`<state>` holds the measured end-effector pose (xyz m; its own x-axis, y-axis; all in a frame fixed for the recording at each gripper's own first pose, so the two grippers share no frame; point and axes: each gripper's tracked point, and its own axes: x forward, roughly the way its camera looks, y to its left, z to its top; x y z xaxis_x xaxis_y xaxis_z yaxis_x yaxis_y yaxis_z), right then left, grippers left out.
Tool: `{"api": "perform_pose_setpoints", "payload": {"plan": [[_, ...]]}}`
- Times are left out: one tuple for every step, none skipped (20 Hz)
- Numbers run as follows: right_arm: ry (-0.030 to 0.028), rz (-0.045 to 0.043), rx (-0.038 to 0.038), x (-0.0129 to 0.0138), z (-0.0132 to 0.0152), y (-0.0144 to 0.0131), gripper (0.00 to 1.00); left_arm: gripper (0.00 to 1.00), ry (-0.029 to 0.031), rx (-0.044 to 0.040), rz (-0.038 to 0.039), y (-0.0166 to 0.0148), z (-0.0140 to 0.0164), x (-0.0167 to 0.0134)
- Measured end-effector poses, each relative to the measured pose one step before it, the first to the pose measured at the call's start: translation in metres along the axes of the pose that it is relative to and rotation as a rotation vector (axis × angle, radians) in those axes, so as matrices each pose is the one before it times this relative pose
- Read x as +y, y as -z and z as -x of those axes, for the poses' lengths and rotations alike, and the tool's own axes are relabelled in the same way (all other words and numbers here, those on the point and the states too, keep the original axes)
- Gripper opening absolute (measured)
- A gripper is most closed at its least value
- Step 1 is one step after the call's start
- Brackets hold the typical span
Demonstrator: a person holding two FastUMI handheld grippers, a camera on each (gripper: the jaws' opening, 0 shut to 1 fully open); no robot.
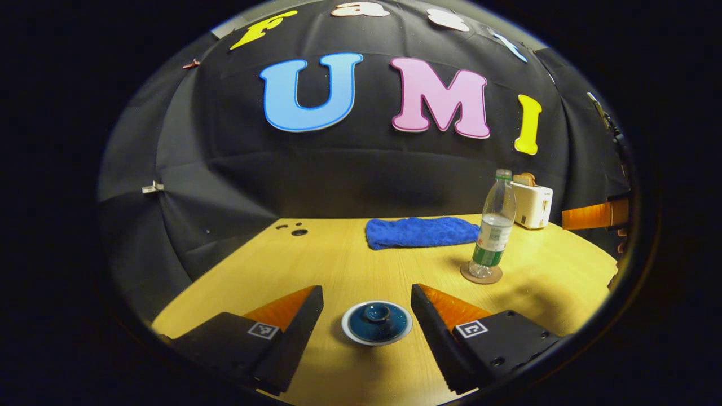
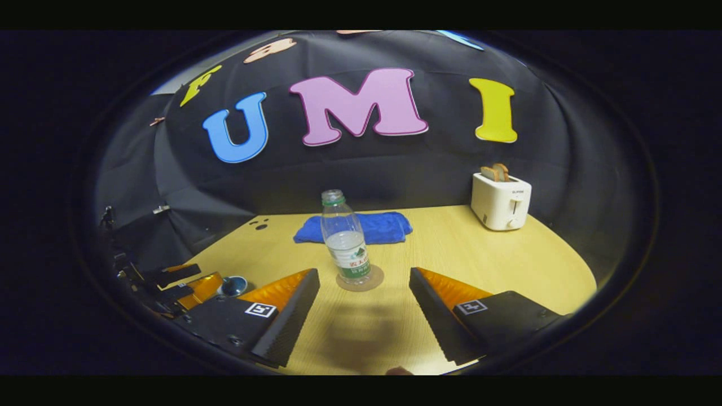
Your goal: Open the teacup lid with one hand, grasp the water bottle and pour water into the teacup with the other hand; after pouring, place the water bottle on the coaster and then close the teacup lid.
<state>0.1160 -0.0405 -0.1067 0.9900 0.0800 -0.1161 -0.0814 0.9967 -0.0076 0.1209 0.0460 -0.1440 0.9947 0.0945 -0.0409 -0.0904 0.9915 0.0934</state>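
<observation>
A blue-glazed teacup lid (image 1: 377,321) with a small knob rests on its white-rimmed teacup on the wooden table (image 1: 338,265), between the spread fingers of my open left gripper (image 1: 367,296). A clear water bottle (image 1: 494,230) with a green label and cap stands upright on a round brown coaster (image 1: 481,274), to the right and farther back. In the right gripper view the bottle (image 2: 345,239) stands on the coaster (image 2: 361,280) just ahead of my open right gripper (image 2: 364,276), apart from both fingers. The teacup (image 2: 232,285) and the left gripper (image 2: 175,282) appear at far left there.
A folded blue cloth (image 1: 420,232) lies behind the bottle near the back wall. A white toaster (image 2: 500,201) holding bread slices stands at the back right of the table. Small dark holes (image 1: 298,230) mark the tabletop at back left. The table's front right edge curves close by.
</observation>
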Motion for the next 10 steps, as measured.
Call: {"api": "perform_pose_setpoints", "payload": {"plan": [[0.00328, 0.00979, -0.00692, 0.00016, 0.00792, -0.01117, 0.99, 0.97, -0.00414, -0.0131, 0.00331, -0.01832, 0.01109, 0.00181], [0.0081, 0.01003, -0.01013, 0.00011, 0.00949, -0.01301, 0.99, 0.97, -0.00497, -0.01632, 0.00362, -0.02242, 0.01291, 0.00133], [0.00227, 0.00258, -0.01147, 0.00039, 0.00864, -0.01256, 0.99, 0.97, -0.00317, -0.02322, -0.00316, -0.02375, 0.01211, 0.00062], [-0.00966, 0.00165, -0.01333, 0.00342, 0.0103, -0.01319, 0.99, 0.97, -0.00903, -0.02122, -0.011, -0.02537, 0.01191, 0.0005], [-0.0056, 0.01232, -0.01407, 0.00216, 0.01087, -0.01336, 0.99, 0.97, -0.00634, -0.0252, -0.00999, -0.02397, 0.01131, -0.0011], [0.00224, 0.01494, -0.01209, -0.00198, 0.01285, -0.01118, 0.99, 0.97, -0.00768, -0.02888, -0.00396, -0.02473, 0.00981, -0.00146], [0.00812, 0.00209, -0.01726, -0.00257, 0.01429, -0.01149, 0.99, 0.97, -0.01134, -0.02644, 0.00379, -0.02211, 0.01027, -0.00153], [0.00226, -0.00958, -0.02639, 0.00022, 0.01362, -0.00956, 0.99, 0.97, -0.01767, -0.03638, 0.00944, -0.02175, 0.01124, -0.00018], [0.00065, -0.00957, -0.01872, 0.00222, 0.01342, -0.00625, 0.99, 0.97, -0.01457, -0.04843, 0.01493, -0.01886, 0.00901, -0.00171], [-0.00749, 0.00328, -0.01175, 0.00195, 0.01146, -0.00163, 0.99, 0.97, -0.00494, -0.02572, 0.00878, -0.01305, 0.00789, -0.00594]]}}
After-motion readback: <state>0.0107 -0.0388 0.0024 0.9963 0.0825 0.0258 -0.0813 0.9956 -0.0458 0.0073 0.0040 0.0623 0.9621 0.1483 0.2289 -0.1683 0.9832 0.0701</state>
